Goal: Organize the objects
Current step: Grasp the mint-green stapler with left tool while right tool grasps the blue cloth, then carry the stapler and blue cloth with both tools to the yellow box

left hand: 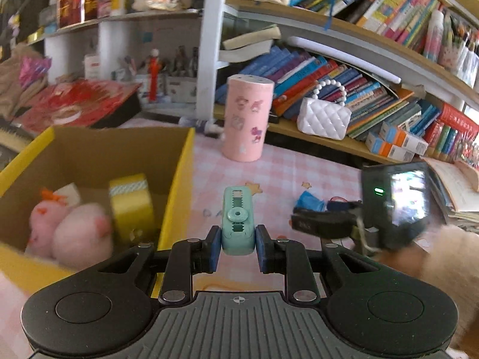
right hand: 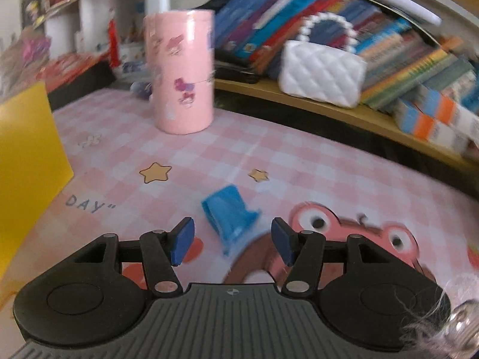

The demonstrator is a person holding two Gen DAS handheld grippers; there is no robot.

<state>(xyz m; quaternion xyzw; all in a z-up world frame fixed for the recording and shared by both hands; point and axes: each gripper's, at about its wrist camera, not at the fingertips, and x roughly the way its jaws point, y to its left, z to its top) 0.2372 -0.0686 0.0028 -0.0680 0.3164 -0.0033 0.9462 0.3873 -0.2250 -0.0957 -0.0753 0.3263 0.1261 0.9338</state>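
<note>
My left gripper (left hand: 237,246) is shut on a mint-green correction-tape dispenser (left hand: 238,220) and holds it above the pink checked tablecloth, just right of a yellow cardboard box (left hand: 176,191). The box holds a pink plush toy (left hand: 69,230) and a yellow tape roll (left hand: 131,206). My right gripper (right hand: 232,240) is open over the cloth. A small blue object (right hand: 230,215) lies between and just ahead of its fingertips; whether they touch it I cannot tell. The same blue object (left hand: 310,202) shows in the left wrist view, beside the right gripper's body (left hand: 359,218).
A tall pink cylinder with stickers (left hand: 248,119) (right hand: 181,74) stands at the back of the cloth. A white quilted mini bag (left hand: 324,118) (right hand: 323,71) sits on the low shelf among many books. The yellow box's corner (right hand: 27,155) is at the left in the right wrist view.
</note>
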